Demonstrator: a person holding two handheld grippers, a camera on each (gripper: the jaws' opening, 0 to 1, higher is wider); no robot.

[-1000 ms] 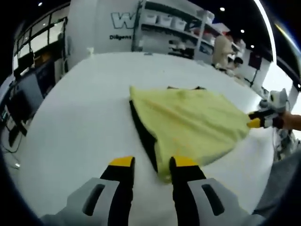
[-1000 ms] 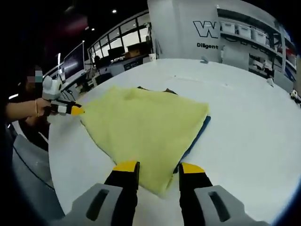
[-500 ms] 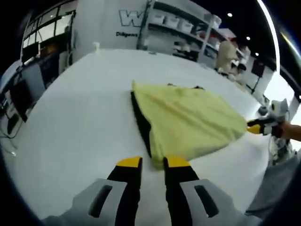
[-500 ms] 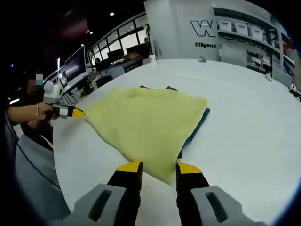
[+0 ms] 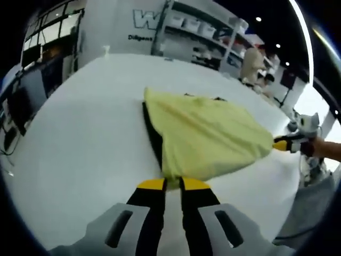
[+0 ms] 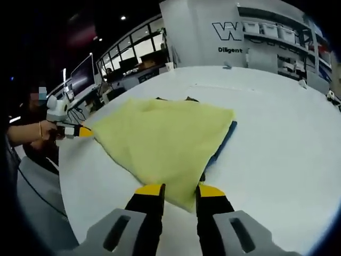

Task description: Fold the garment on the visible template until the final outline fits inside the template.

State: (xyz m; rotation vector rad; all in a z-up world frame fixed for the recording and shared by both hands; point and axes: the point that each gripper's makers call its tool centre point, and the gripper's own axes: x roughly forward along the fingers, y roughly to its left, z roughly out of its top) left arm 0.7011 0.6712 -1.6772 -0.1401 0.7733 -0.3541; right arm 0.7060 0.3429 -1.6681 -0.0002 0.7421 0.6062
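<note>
Your garment [image 5: 205, 136] is a soft, matte pale-yellow cloth, lying mid-surface as a rough wedge with shallow ripples across it. It sits on a dark template [image 5: 154, 140], which shows as a thin dark strip along one long edge of the cloth in the left gripper view and as a bluish sliver [image 6: 221, 145] in the right gripper view. Two small dark tabs peek out past the far edge; you cannot make out what they are.

Your left hand-held gripper [image 5: 172, 184] has its yellow-tipped jaws nearly together, pinching the near corner of the garment between them. In the right gripper view it shows at the cloth's far corner [image 6: 80, 131], with your hand [image 6: 45, 129] behind it.

Your right hand-held gripper [image 6: 179, 190] has its jaws a narrow gap apart with the cloth's near corner between them; whether they truly pinch it cannot be told from there. In the left gripper view it shows at the cloth's pointed end [image 5: 282, 144].

The surface [image 5: 85, 133] is smooth, white and bare, with wide room on all sides of the cloth. Most of the template is hidden under the garment, so its outline cannot be judged.
</note>
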